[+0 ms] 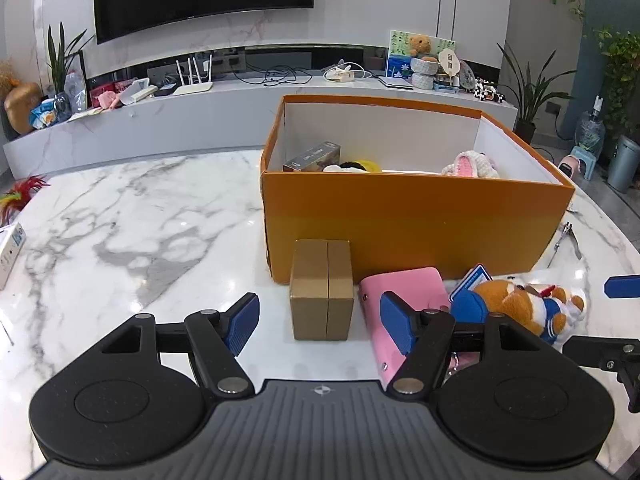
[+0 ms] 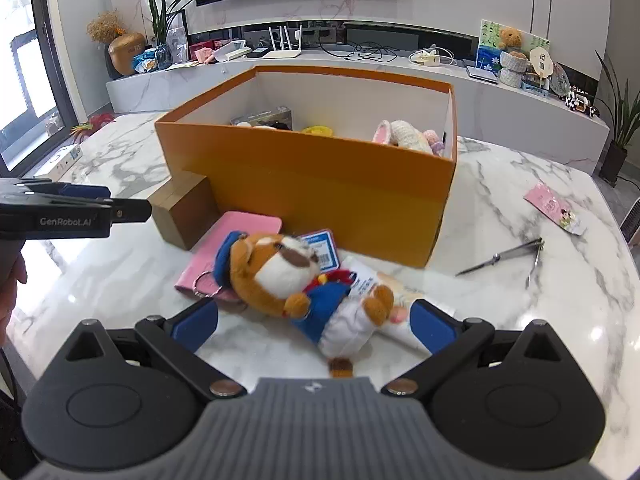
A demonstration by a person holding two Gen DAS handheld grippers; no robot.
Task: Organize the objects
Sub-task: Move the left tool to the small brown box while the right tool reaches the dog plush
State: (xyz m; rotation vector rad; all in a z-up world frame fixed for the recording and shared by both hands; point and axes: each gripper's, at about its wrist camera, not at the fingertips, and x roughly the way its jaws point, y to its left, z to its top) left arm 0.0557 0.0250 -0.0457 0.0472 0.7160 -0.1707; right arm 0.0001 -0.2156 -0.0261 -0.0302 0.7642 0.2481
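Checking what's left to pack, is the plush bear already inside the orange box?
No, the plush bear lies on the marble table in front of the orange box.

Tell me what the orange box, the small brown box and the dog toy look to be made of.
Orange box: likely cardboard, with a matte orange outside, a white inside and thin straight walls.
Small brown box: probably kraft cardboard, a dull tan with a seam down the middle.
Dog toy: plush fabric with fuzzy orange and white pile and blue cloth clothes.
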